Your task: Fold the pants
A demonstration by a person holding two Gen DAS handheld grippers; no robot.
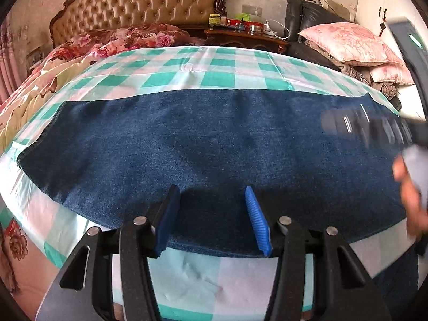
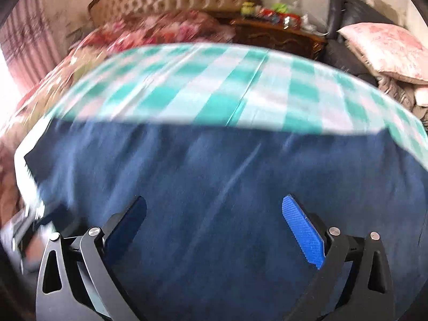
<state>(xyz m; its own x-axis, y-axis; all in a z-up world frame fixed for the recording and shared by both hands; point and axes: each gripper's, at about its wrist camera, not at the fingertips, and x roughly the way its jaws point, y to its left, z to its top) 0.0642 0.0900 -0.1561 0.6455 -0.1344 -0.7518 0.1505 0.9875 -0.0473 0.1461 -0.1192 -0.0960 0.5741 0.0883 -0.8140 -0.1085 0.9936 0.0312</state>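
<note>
Spread blue pads of the left gripper (image 1: 212, 195) at the near hem, hovering half apart over the denim with nothing pinched. Same for the right gripper (image 2: 214, 208): jaws wide, bare, poised above the cloth further along.

Largest first: checked sheet (image 1: 187, 69) across the bed, quilted headboard (image 1: 139, 2) at the far end, pink pillow (image 1: 347, 42) far right. On the sheet, dark blue pants (image 1: 200, 139) laid flat as a long band from left to right, near edge just under both grippers.

Likely trouble: pinching only the top layer, so the lower one stays behind and the fold skews. Also grabbing the sheet along with the hem, dragging everything. Blur in the right view hides any wrinkles.
</note>
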